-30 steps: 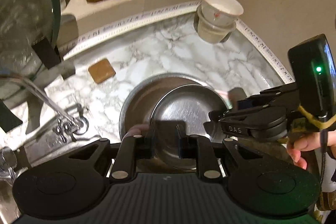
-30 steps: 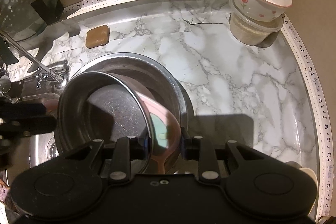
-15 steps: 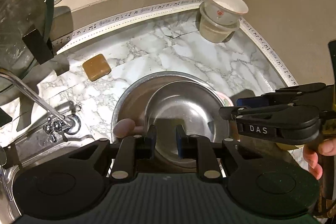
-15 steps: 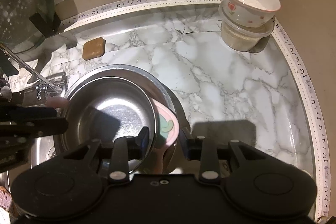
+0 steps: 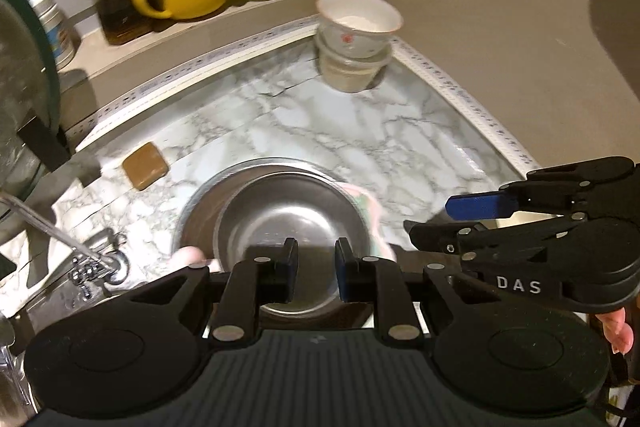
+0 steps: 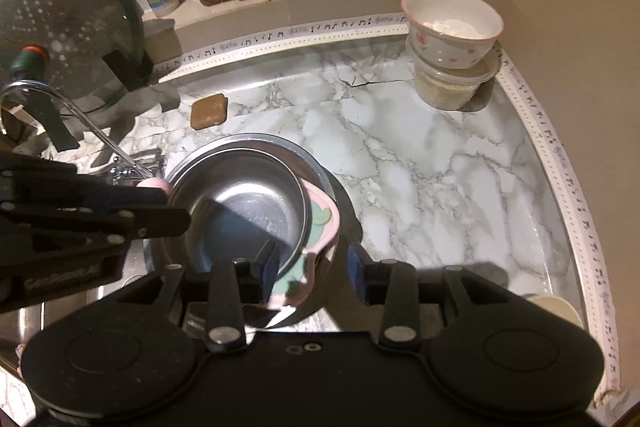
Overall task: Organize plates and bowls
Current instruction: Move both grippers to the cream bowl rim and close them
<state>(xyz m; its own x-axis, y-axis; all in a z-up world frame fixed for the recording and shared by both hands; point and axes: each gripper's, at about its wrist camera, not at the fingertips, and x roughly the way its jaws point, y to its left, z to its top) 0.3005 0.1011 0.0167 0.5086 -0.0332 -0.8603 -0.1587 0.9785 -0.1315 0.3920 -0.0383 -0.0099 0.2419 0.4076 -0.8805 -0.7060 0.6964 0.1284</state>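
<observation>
Scanning from the left of the right-wrist view, you've got the faucet (image 6: 80, 123) and a colander (image 6: 60, 23) crowding the upper left, so swing wide there and you risk a clang. Your left tongs (image 5: 316, 263) sit low centre in their own view, gap narrow, pads either side of the near rim of the small steel bowl (image 5: 288, 227); I can't tell if they actually pinch it. That bowl rests inside the big steel bowl (image 6: 256, 143) on the marble tabletop (image 6: 440, 187), centre frame. Here's the trouble: a pink plate (image 6: 320, 227) is wedged tilted between the two bowls on the right side. Lift the small bowl unevenly and that plate could slide, scrape, or tip out toward the sink edge. Your right tongs (image 6: 308, 275) are spread wide, straddling the plate's lower edge without gripping, so nothing secures it. Over at upper right, the floral bowl (image 6: 452, 27) perches on a plastic tub (image 6: 452, 83), well apart but easy to topple if brushed.
</observation>
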